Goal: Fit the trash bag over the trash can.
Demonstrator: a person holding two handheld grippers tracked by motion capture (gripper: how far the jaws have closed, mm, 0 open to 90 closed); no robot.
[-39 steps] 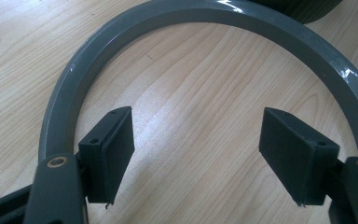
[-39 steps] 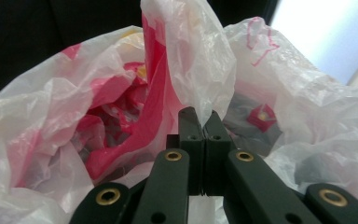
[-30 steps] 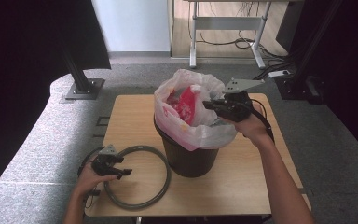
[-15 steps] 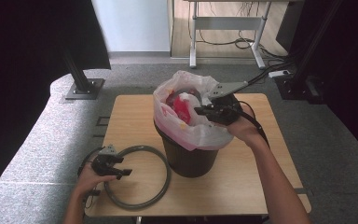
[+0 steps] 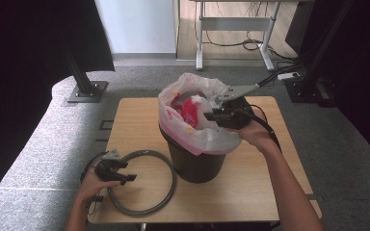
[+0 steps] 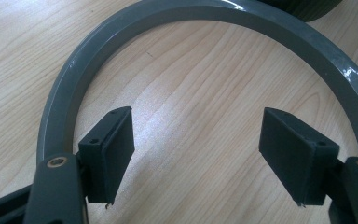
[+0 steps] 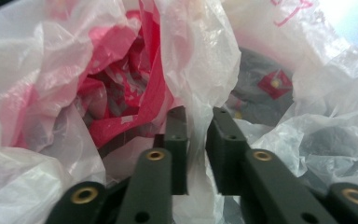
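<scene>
bin: dark bin [image 5: 195, 161] stands mid-table [image 5: 250, 192], lined with a white/red plastic bag [image 5: 192, 110] whose top spills over the rim.
ring: grey ring [image 5: 142, 180] lies flat on the table, front-left of the bin.
high view: shows both hands; right gripper [image 5: 211, 115] at the bag's top on the bin's right side, left gripper [image 5: 127, 175] low at the ring's left arc.
right gripper view: close-up the high view lacks; a fold of bag film [image 7: 193, 93] runs up between the jaws.
right gripper state: jaws have just been opening, narrow gap, film still between them; pads don't look pressed on it.
left gripper view: wood grain and ring arc [image 6: 168, 18] curving around beyond the jaws.
left gripper state: jaws wide apart, nothing between them, ring's inside space ahead.
</scene>
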